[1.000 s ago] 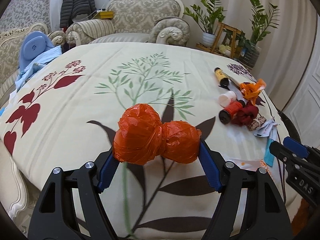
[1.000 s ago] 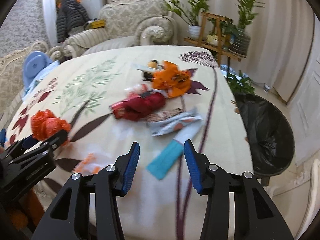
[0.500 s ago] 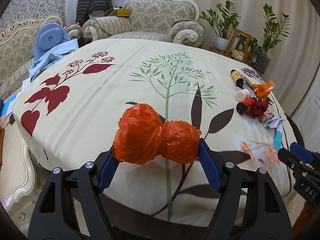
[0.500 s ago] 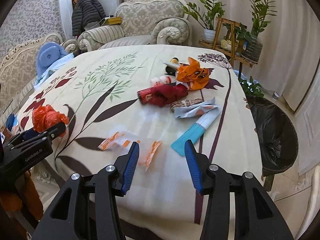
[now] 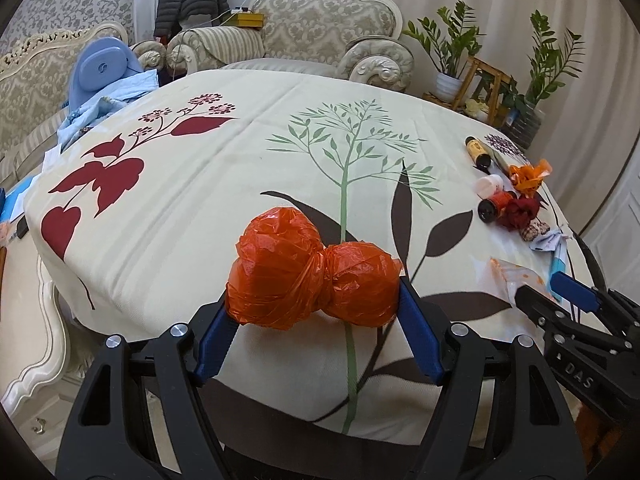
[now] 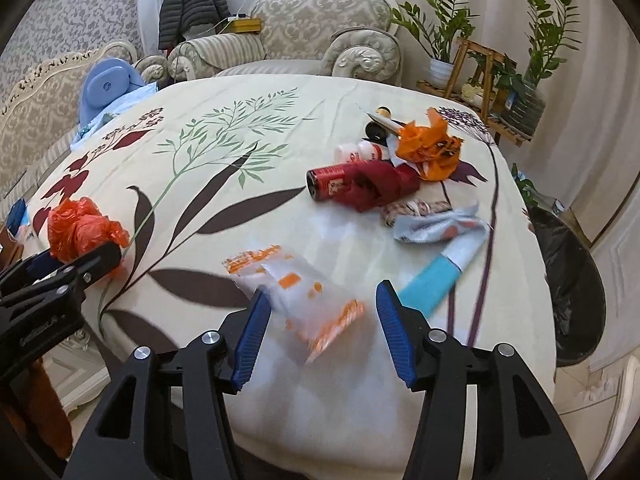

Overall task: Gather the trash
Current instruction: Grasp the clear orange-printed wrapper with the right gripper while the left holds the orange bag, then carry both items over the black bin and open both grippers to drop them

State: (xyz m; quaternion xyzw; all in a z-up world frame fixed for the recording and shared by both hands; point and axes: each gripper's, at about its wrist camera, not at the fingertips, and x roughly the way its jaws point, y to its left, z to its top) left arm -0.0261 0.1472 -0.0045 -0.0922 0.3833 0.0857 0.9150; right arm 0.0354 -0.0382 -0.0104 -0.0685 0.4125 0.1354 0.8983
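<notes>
The surface wears a cream cloth printed with leaves. On its right side lie a clear wrapper, a blue tube, a crumpled packet, a red can, a white bottle and an orange bag.

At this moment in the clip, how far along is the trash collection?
Early. Nothing can be seen inside the black-lined bin. In hand: the left claw grips a balled orange plastic bag. The right claw is open, hovering over a clear orange-printed wrapper. Left on the table: that wrapper, a blue packet, red bottle, and crumpled orange bag.
</notes>
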